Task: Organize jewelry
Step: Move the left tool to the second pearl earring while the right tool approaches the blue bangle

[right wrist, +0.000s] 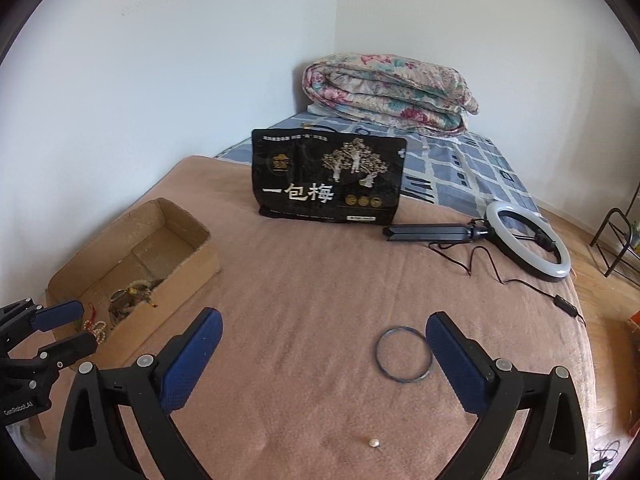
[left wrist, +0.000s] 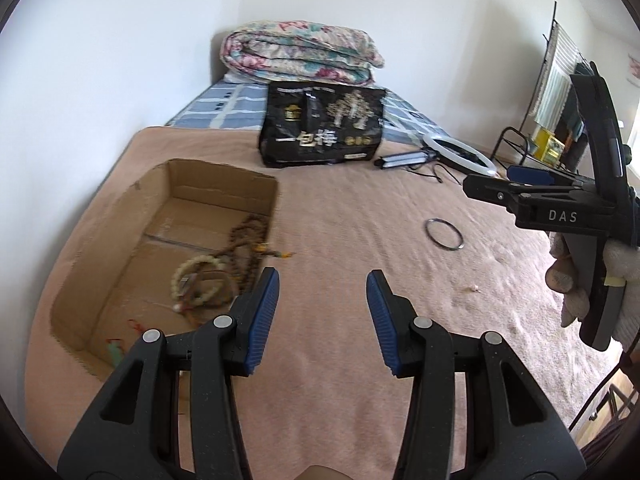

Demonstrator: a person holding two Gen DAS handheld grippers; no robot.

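Both views are bright with soft, even daylight; in the left wrist view the strongest light shows at the far right edge, and the white walls look slightly washed out. Shadows are faint and diffuse, the deepest inside the cardboard box, whose beads look smeared and soft in the left wrist view. Strong fisheye distortion bends the bed edges and walls, a dark circular vignette closes off the corners, and the ring light glows pale without harsh glare.
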